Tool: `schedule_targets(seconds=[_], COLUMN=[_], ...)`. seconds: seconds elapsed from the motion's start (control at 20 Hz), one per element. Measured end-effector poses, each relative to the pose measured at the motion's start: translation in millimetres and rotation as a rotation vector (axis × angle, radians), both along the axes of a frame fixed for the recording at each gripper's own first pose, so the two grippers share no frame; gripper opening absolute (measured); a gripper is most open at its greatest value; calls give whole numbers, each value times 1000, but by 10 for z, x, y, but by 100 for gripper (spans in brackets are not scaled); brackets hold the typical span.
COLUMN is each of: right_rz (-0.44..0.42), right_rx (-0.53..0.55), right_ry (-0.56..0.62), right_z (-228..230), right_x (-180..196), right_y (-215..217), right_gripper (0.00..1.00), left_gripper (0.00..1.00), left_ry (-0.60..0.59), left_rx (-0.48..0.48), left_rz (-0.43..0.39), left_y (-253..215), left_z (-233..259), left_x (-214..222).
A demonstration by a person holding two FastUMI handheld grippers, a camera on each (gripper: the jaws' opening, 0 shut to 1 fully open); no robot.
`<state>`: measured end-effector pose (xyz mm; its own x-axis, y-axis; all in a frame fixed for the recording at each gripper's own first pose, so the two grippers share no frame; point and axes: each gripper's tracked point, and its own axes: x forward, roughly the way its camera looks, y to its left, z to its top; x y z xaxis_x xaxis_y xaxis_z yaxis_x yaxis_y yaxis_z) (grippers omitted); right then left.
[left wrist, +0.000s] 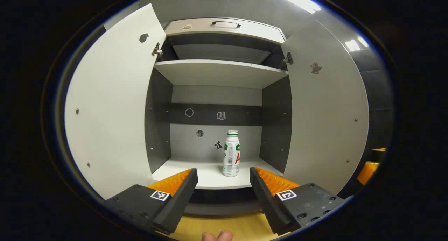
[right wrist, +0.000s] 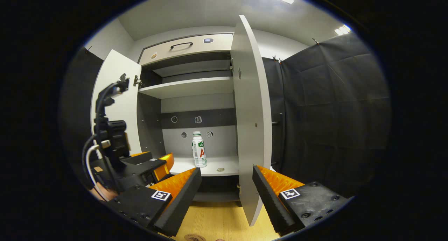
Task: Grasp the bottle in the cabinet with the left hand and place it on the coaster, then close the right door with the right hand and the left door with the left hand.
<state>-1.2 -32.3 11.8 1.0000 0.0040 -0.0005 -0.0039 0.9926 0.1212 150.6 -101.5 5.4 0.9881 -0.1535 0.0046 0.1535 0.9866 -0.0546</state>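
In the cabinet (left wrist: 217, 178), one bottle (left wrist: 231, 153).

Coaster (right wrist: 194, 238) cut by lower edge, right gripper view. Small stickers (left wrist: 221, 115) on cabinet back panel: too small to identify.

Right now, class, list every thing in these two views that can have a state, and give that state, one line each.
Bottle: upright on the cabinet's lower shelf, cap on, not gripped.
Left door: open.
Right door: open.
Drawer: shut.
Upper shelf: bare.
Left gripper: open, in front of the cabinet, aimed at the bottle.
Right gripper: open, holds nothing, by the right door's edge.
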Motion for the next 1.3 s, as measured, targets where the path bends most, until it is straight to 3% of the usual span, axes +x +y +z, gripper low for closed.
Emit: schedule_targets(seconds=[0.5,0.7,0.85,1.1,1.2,1.25,1.3], right_rz=[7,24,32,18,13,11,12], right_rx=[-42,-38,-43,-80,-76,-73,-70], right_ry=[-10,-13,-9,-11,0,3,5], right_z=[-6,-27,-63,-92,-126,-133,-141], right_x=[40,71,95,177,216,223,237], right_y=[-247,-270,-273,-372,-401,-412,-412], right_gripper=[98,98,98,98,98,98,98], left_gripper=[95,95,95,95,88,76,75], left_ry=[26,53,71,97,96,95,93], left_rx=[-10,-25,18,35,31,26,21], left_rz=[-37,-5,29,12,9,2,-6], left_y=[-524,-548,-506,-543,-528,-559,-566], left_z=[-96,-188,-331,-500,-500,-505,-488], left_x=[1348,1821,2153,2459,2465,2455,2441])
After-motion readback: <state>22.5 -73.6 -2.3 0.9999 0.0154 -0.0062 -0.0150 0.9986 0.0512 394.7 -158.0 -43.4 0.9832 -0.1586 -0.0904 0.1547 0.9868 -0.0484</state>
